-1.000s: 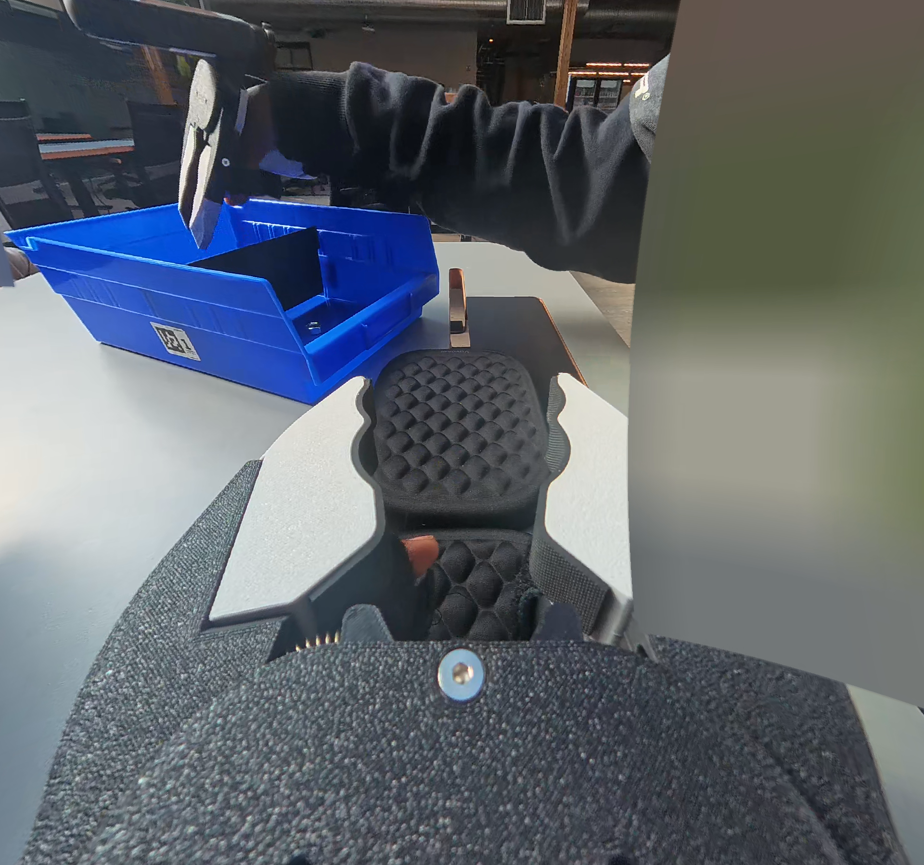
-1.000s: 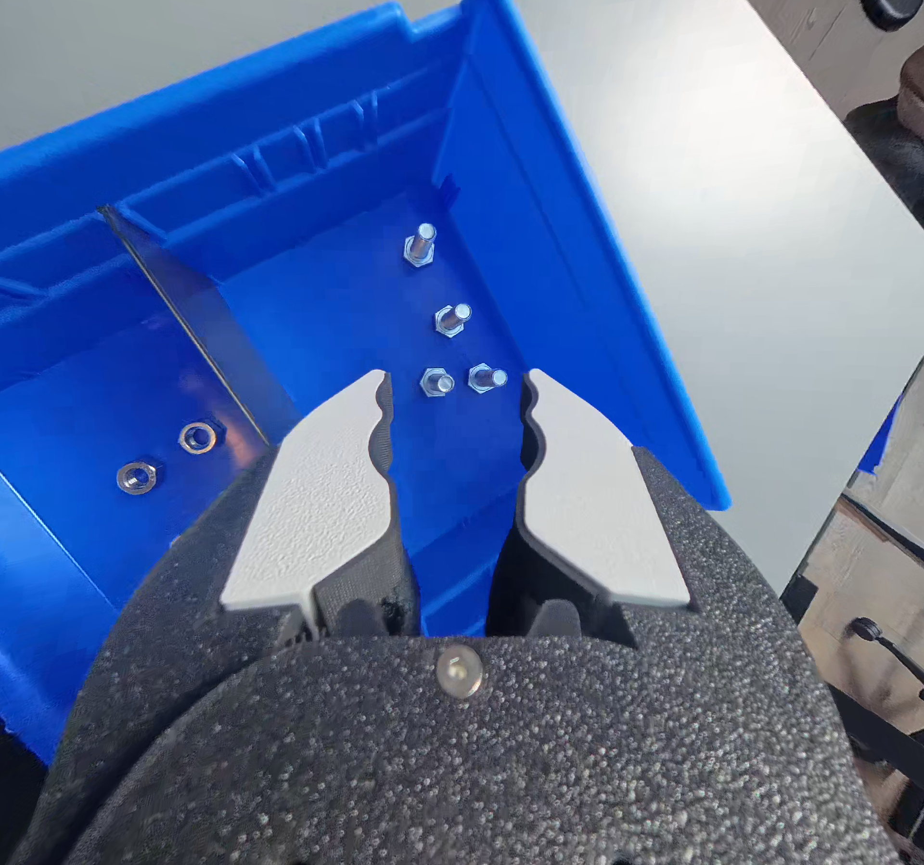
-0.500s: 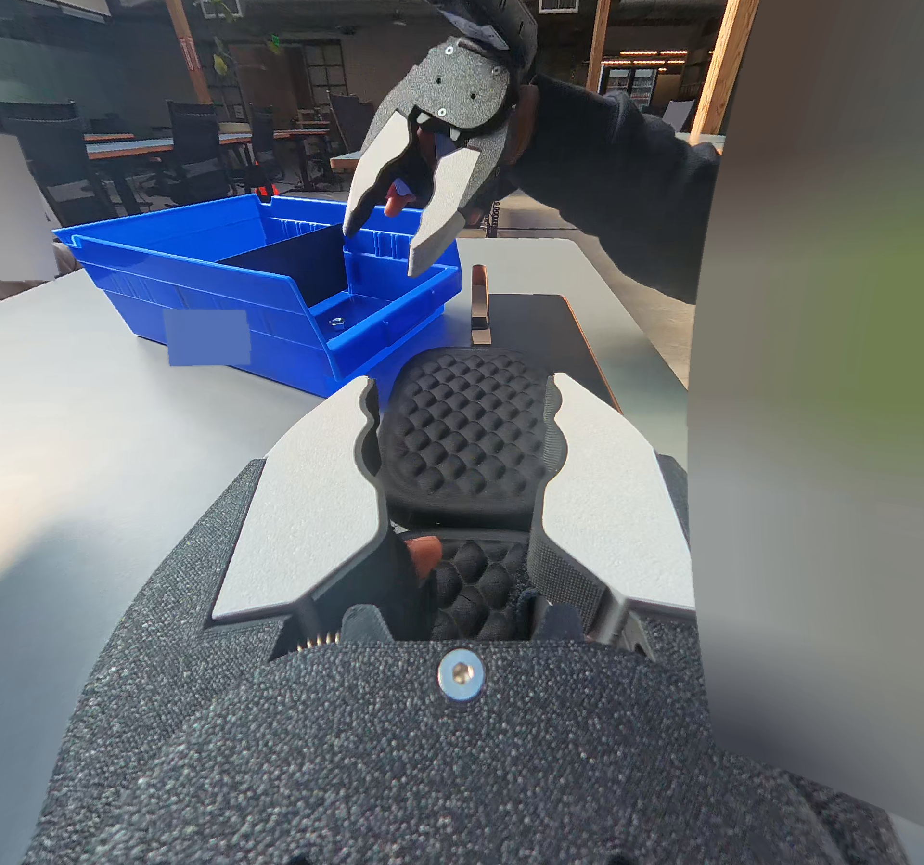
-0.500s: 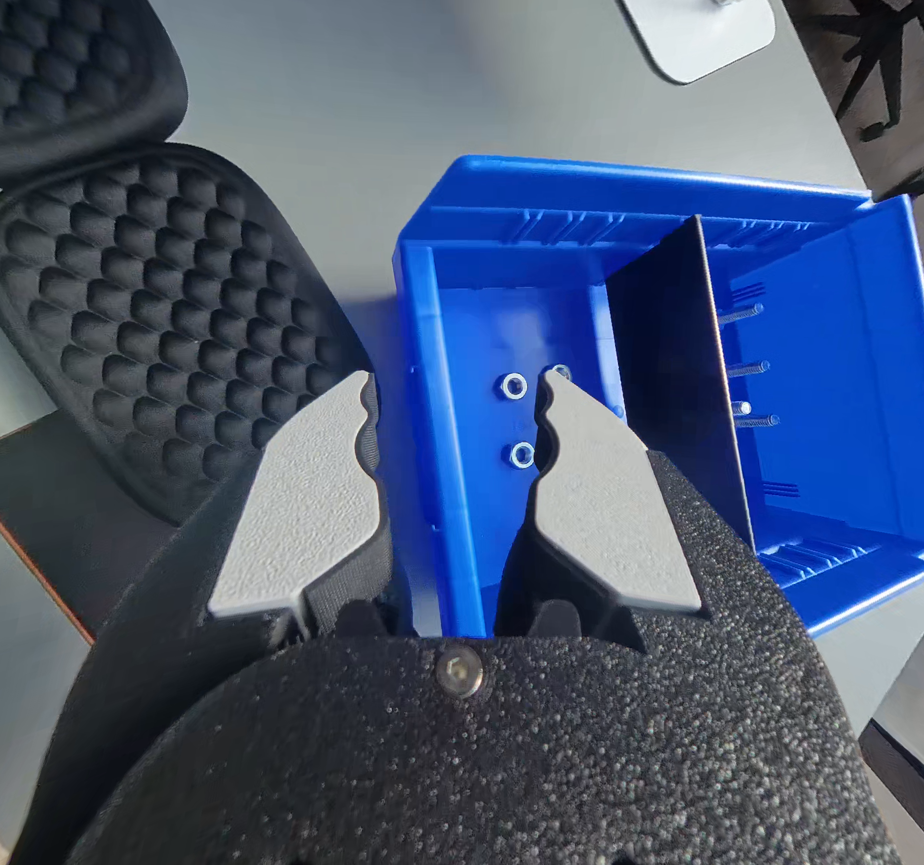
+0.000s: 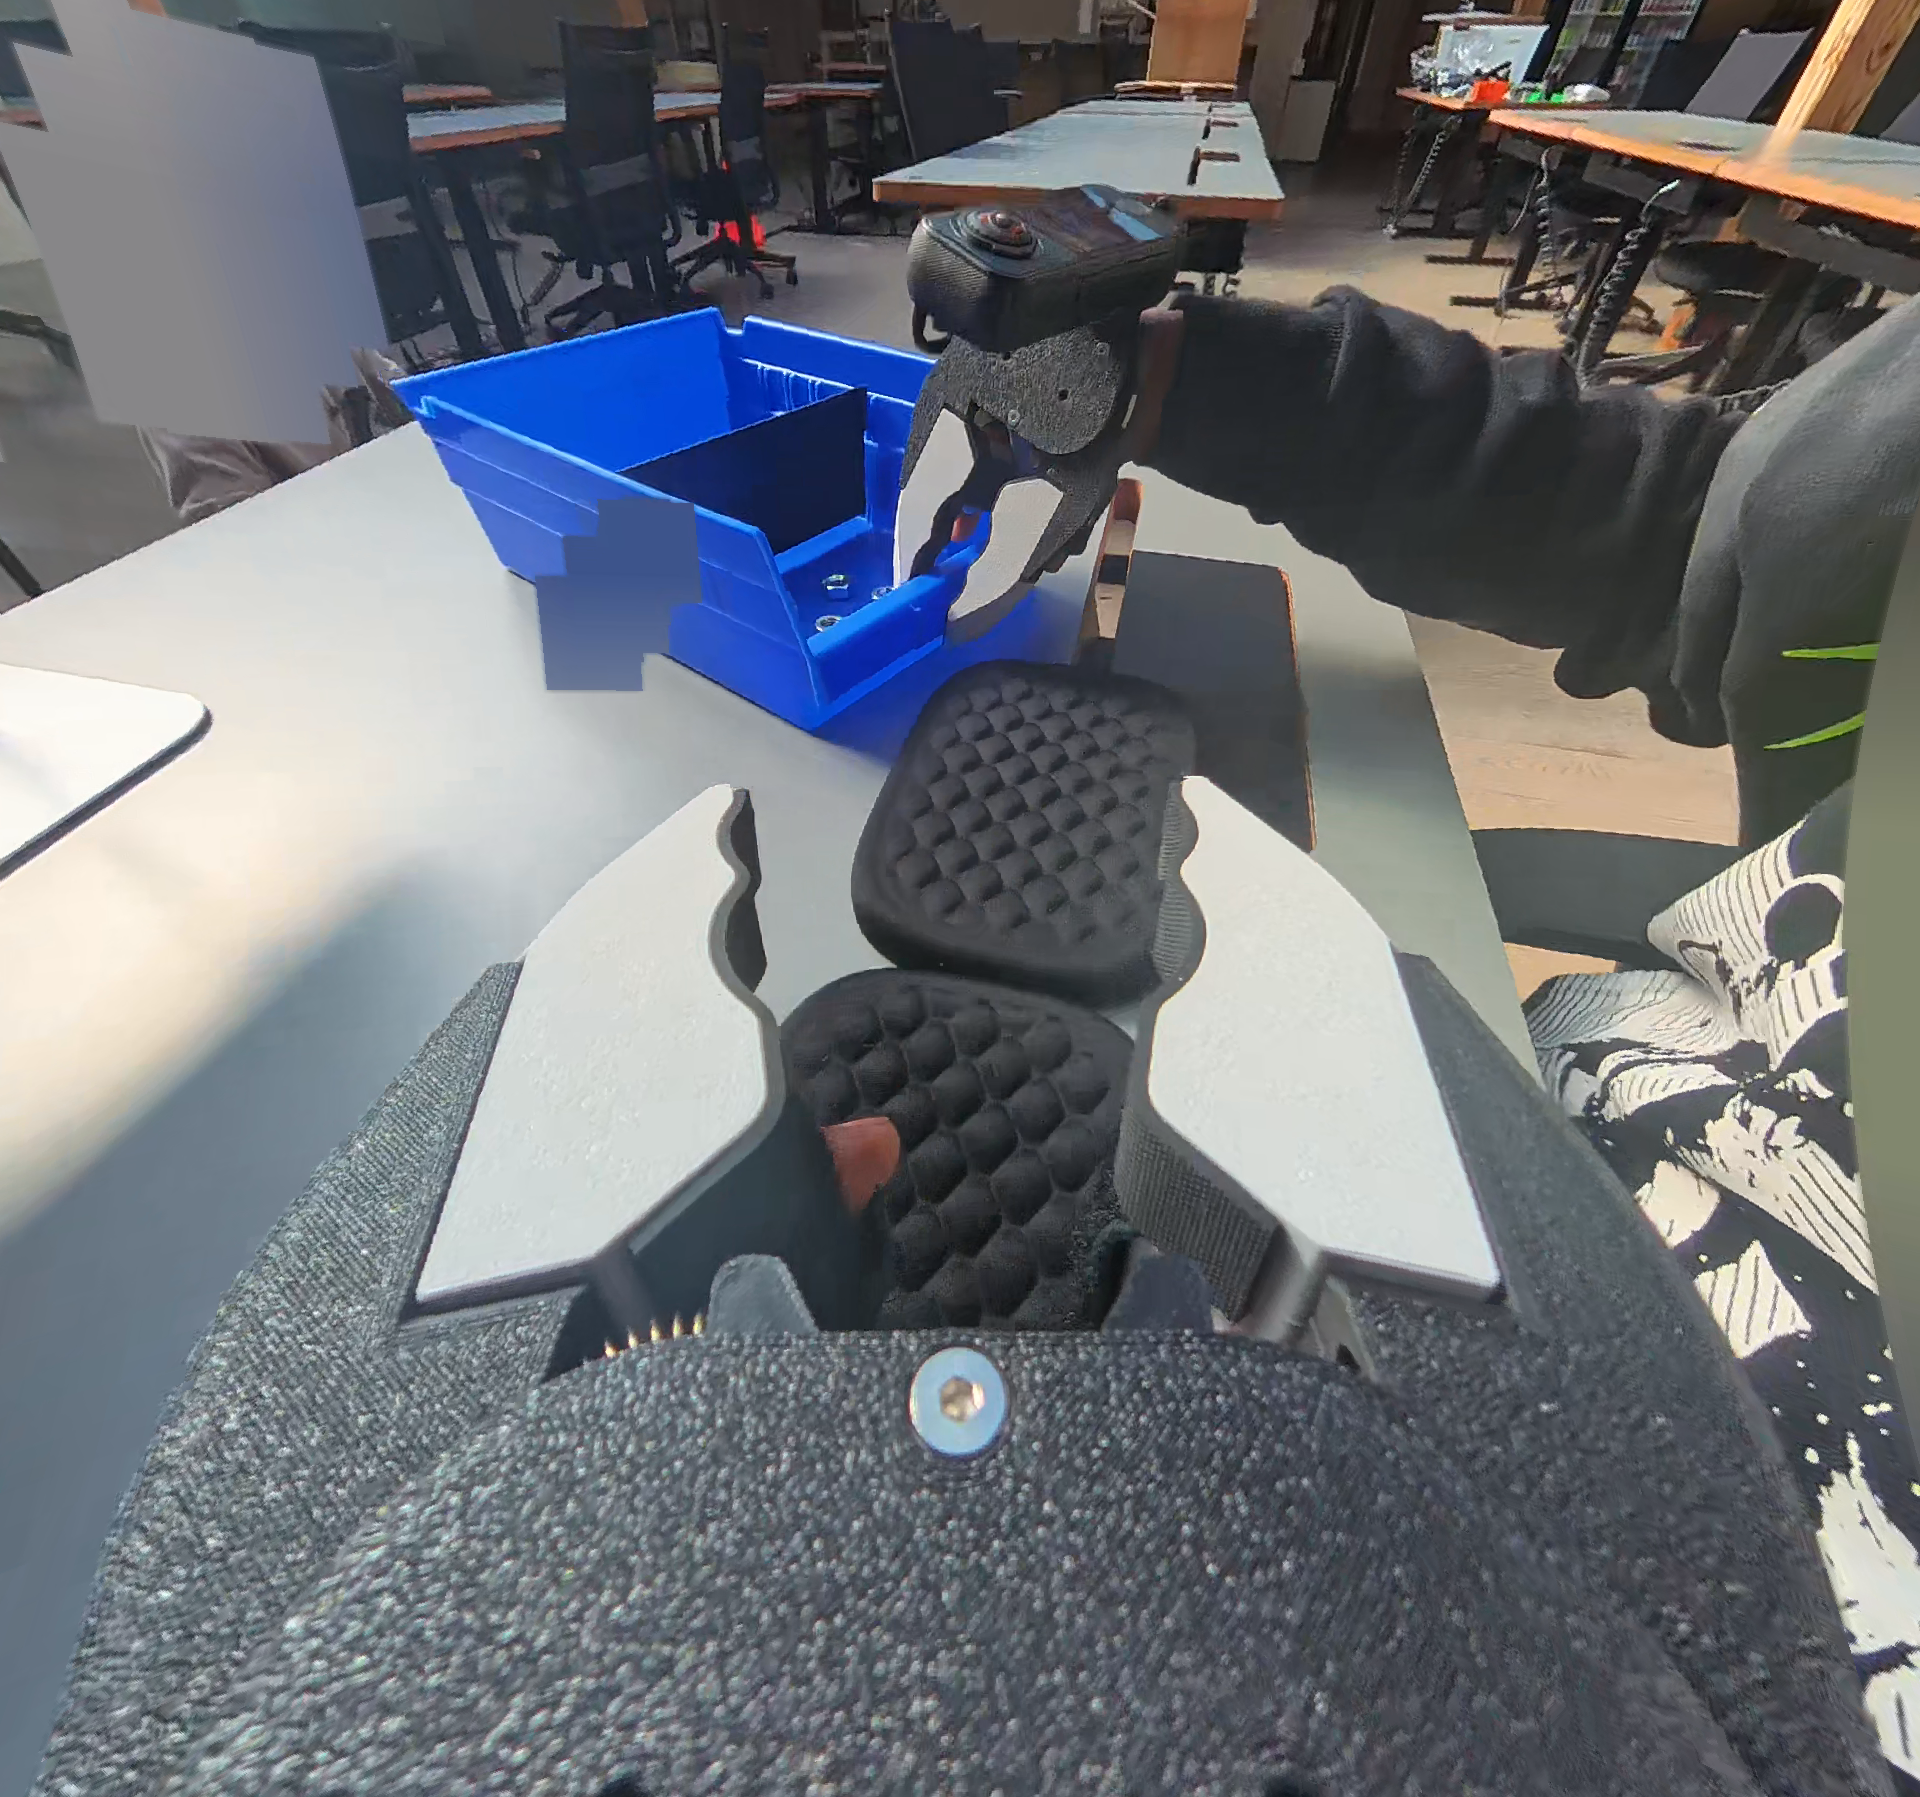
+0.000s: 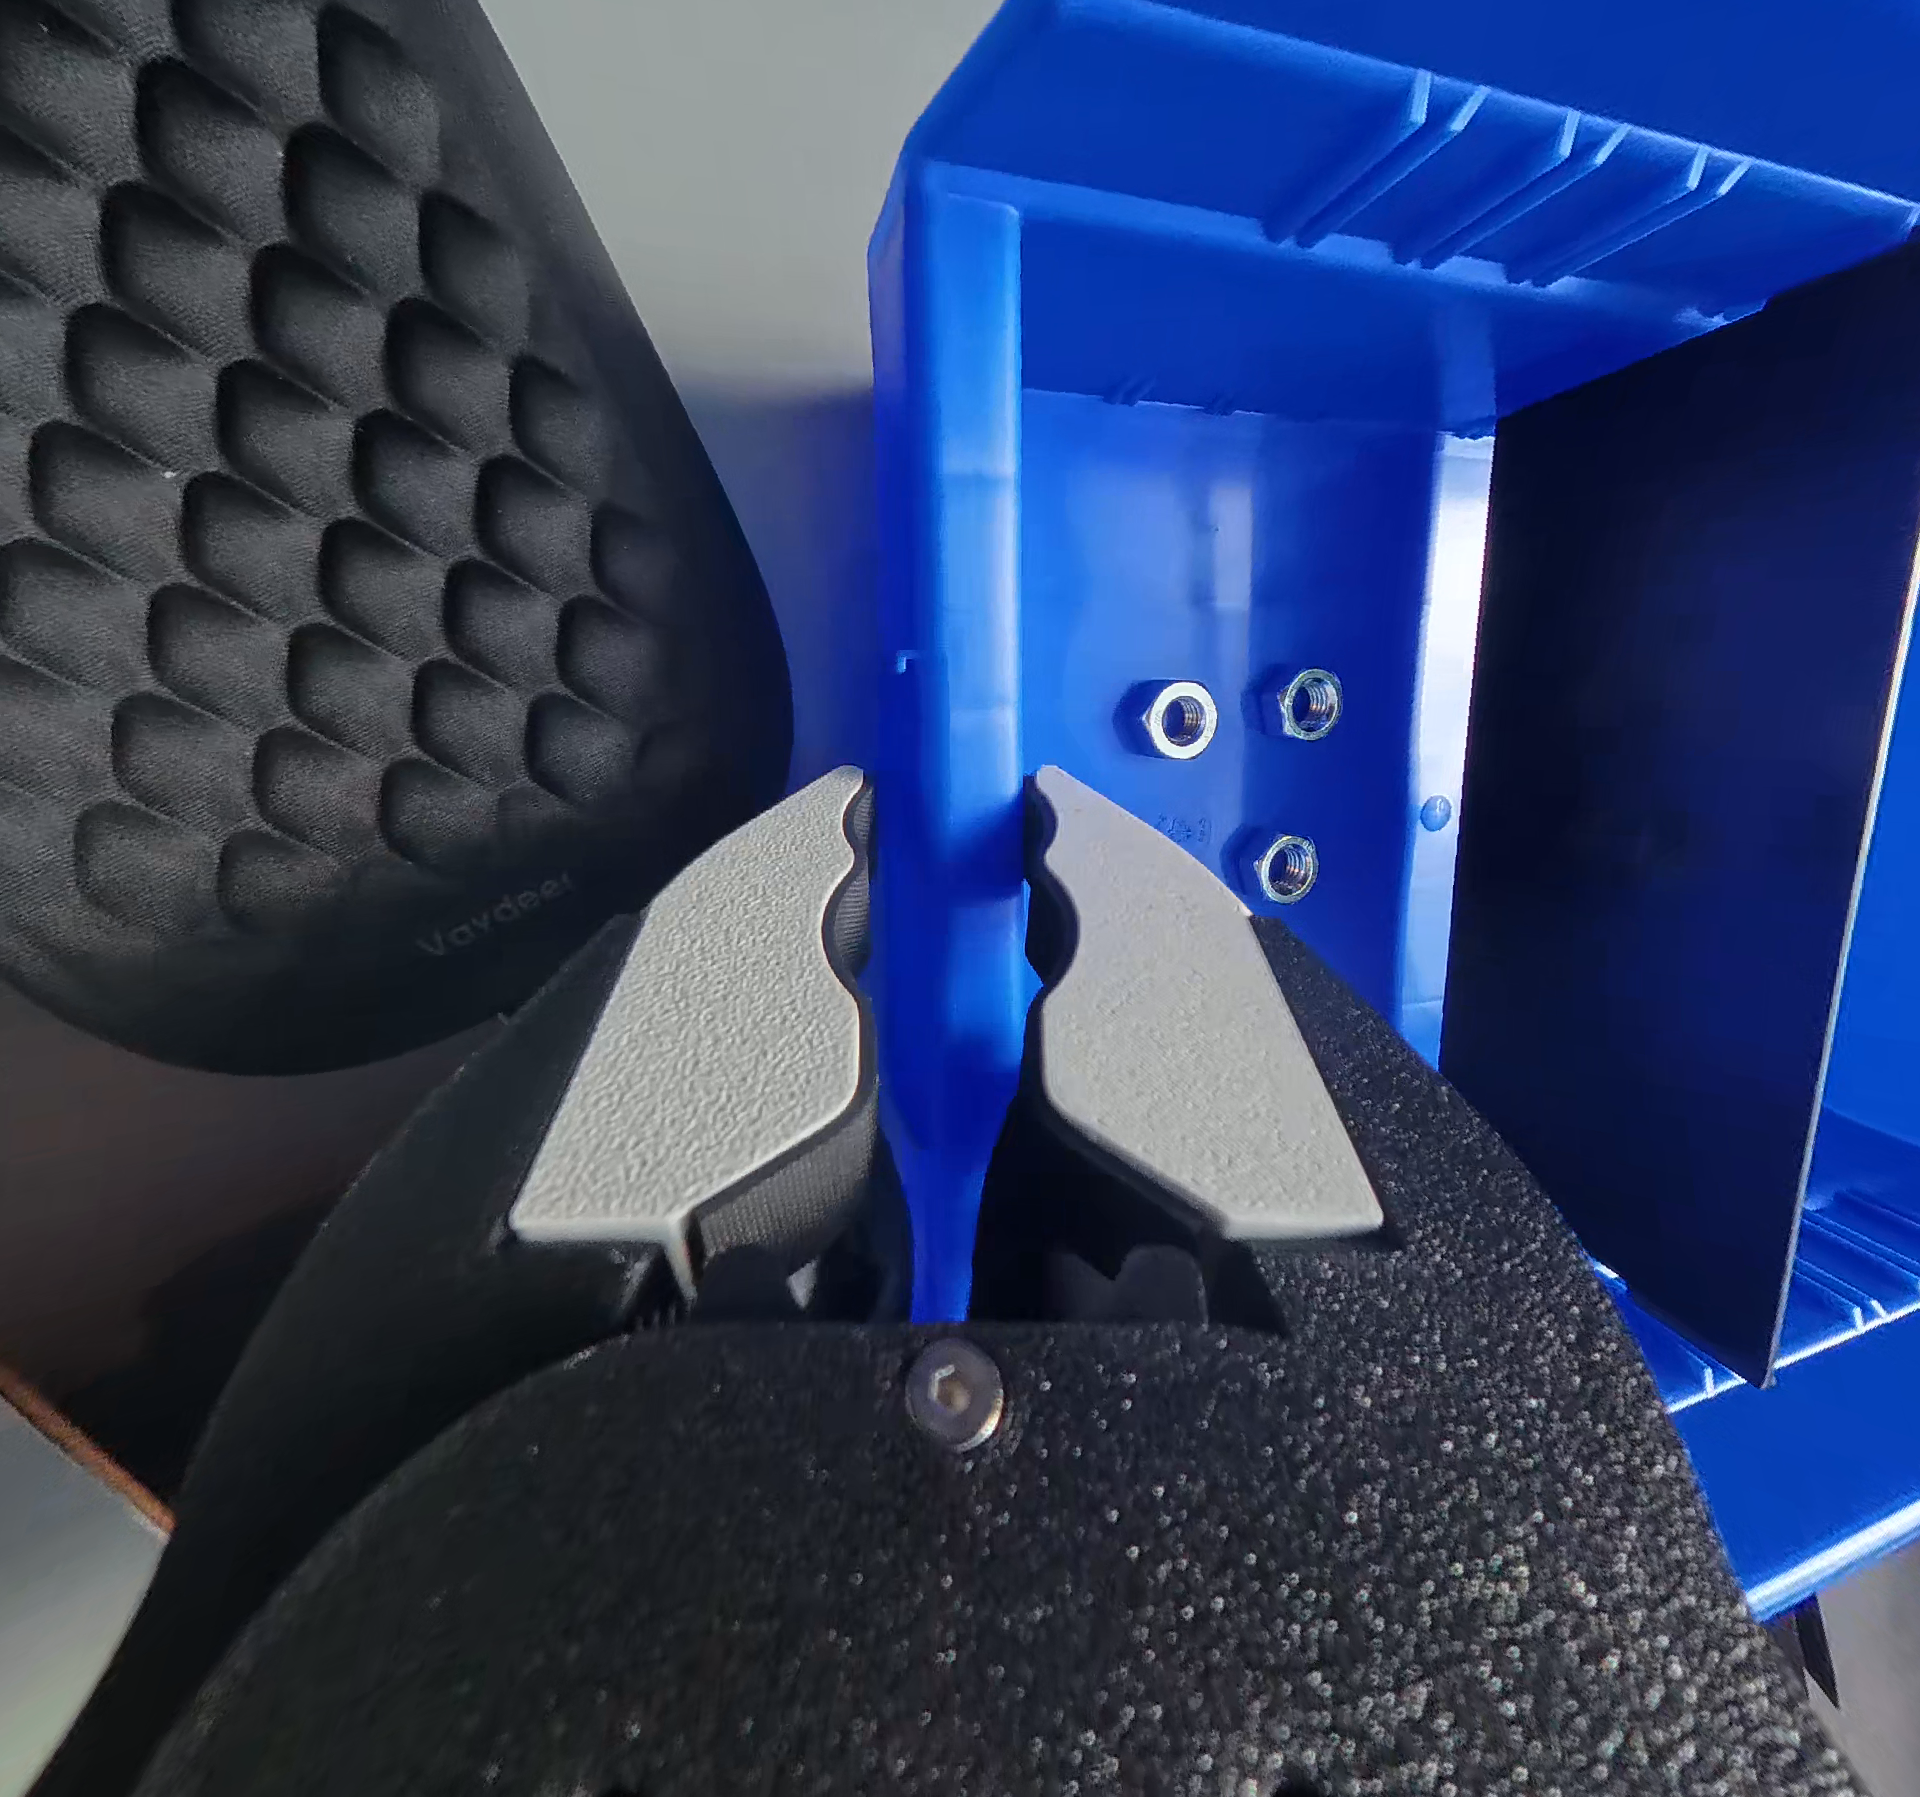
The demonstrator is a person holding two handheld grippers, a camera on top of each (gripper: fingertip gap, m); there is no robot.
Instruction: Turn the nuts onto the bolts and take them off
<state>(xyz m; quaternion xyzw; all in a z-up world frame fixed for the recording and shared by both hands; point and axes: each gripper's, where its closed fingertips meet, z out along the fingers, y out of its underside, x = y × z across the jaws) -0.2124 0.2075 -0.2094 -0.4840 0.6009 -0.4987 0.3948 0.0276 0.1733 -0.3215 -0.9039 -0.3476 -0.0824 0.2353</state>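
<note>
A blue bin (image 5: 582, 397) stands on the grey table, split by a black divider (image 5: 769, 469). Three nuts (image 6: 1179, 717) lie loose in its near compartment, also seen in the left wrist view (image 5: 831, 586). The bolts are hidden behind the divider (image 6: 1662, 812). My right gripper (image 6: 945, 781) straddles the bin's end wall (image 6: 945, 500), one finger inside and one outside, closed against it; it also shows in the left wrist view (image 5: 935, 594). My left gripper (image 5: 958, 791) is open and empty, held above the table in front of the bin.
Two black dimpled pads (image 5: 1018, 812) lie between my left gripper and the bin, on the table and a dark mat (image 5: 1216, 635); one shows in the right wrist view (image 6: 260, 500). A white flat object (image 5: 73, 750) lies at the left edge. The table edge runs along the right. About 25 centimetres separates my left fingertips from my right.
My right gripper swung from above the bolt compartment to the nut end, came down and closed on the bin's end wall. My left gripper drew back and rose slightly.
</note>
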